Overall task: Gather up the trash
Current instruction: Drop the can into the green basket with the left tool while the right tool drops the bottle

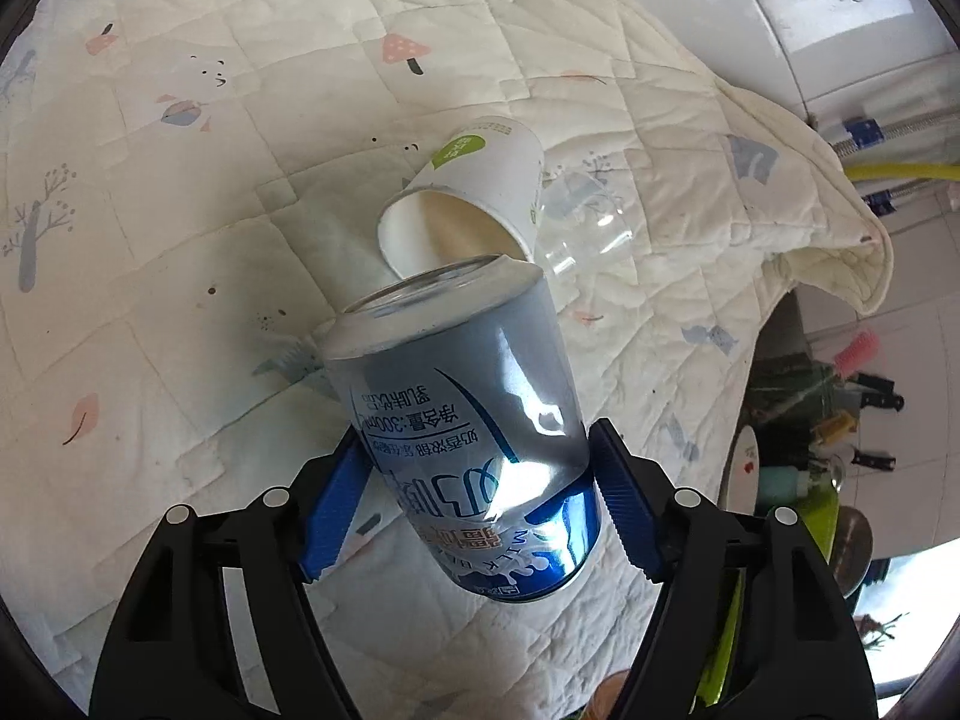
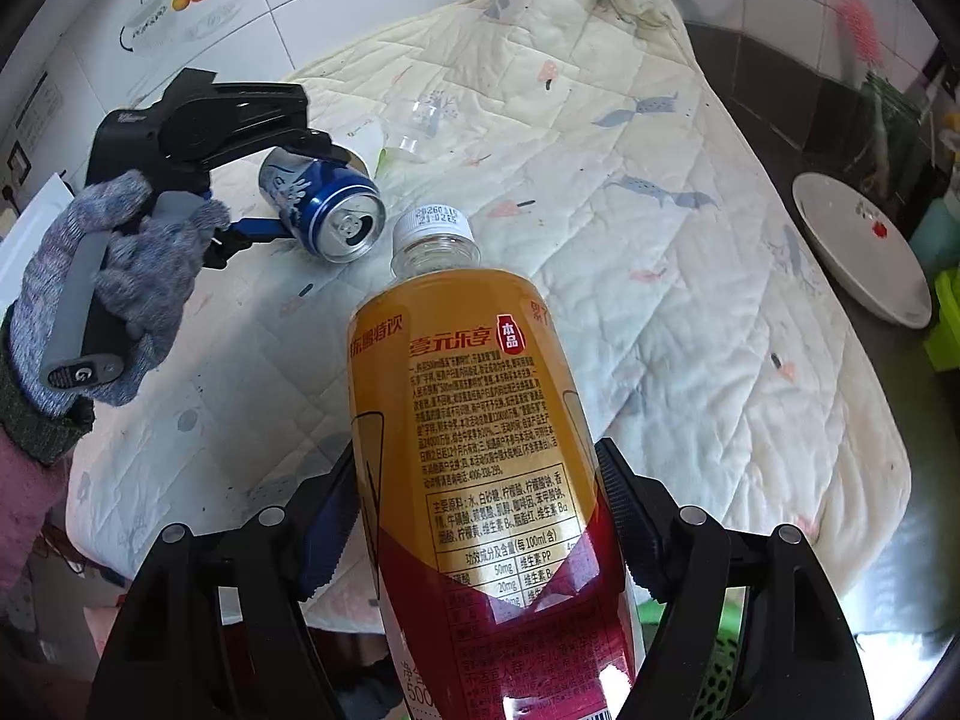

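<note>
Clamping a dented blue can between its blue pads, the left tongs hold it above the quilted cloth, near a tipped paper cup; the right tongs grip an orange-labelled bottle over the same cloth, white cap pointing away

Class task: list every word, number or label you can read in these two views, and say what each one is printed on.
"MILK": dented blue-and-silver drink can, upside down.
"300": same can.
"20260115": white cap of orange-labelled plastic bottle.
"100ml", "50mg", "20mg": bottle label.
Green patch on white paper cup: too blurred.
</note>
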Motion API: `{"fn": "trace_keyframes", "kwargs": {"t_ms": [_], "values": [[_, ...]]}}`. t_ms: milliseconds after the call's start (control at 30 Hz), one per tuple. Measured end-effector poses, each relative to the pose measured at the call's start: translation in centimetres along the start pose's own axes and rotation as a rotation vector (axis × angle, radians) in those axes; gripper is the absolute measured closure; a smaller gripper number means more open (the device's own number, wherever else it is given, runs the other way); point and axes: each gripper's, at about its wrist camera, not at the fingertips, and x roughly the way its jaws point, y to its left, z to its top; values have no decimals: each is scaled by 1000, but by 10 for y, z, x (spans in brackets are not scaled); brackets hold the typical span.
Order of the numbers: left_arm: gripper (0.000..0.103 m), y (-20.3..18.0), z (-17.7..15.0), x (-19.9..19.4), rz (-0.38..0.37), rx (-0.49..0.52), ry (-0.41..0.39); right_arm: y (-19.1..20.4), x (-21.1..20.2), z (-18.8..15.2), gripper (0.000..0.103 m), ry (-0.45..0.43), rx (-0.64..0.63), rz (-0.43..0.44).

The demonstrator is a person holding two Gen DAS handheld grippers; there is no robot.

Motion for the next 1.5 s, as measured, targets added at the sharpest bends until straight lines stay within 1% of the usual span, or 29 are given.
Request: {"fn": "trace_keyframes", "kwargs": {"t_ms": [67,233,300,500,667,833,933,1033,1100,1333,1400,1500], "values": [[32,-2,-10,-11,-16,28,2,0,-6,-7,31,-6,10,11],[32,-2,-41,-40,-29,114,10,2,-25,-27,31,-33,19,4],[32,-3,-55,-53,-46,156,14,-1,-34,-35,31,-42,28,1],[32,-15,-105,-87,-95,286,35,-22,-63,-65,31,-59,80,-33],[32,-27,-147,-102,-138,364,63,-40,-82,-97,31,-56,130,-64],[32,-38,-188,-106,-176,433,109,-55,-89,-127,31,-35,174,-98],[32,-45,-211,-104,-186,476,134,-65,-89,-146,30,-10,198,-135],[32,-52,-232,-98,-187,519,161,-75,-87,-163,30,11,227,-148],[32,-56,-244,-93,-192,541,182,-80,-89,-171,27,15,239,-151],[32,-75,-276,-79,-181,642,226,-85,-113,-178,25,-38,257,-165],[32,-79,-283,-75,-175,664,235,-83,-122,-178,23,-61,253,-177],[32,-84,-295,-66,-165,692,259,-83,-133,-179,23,-84,256,-185]]}}
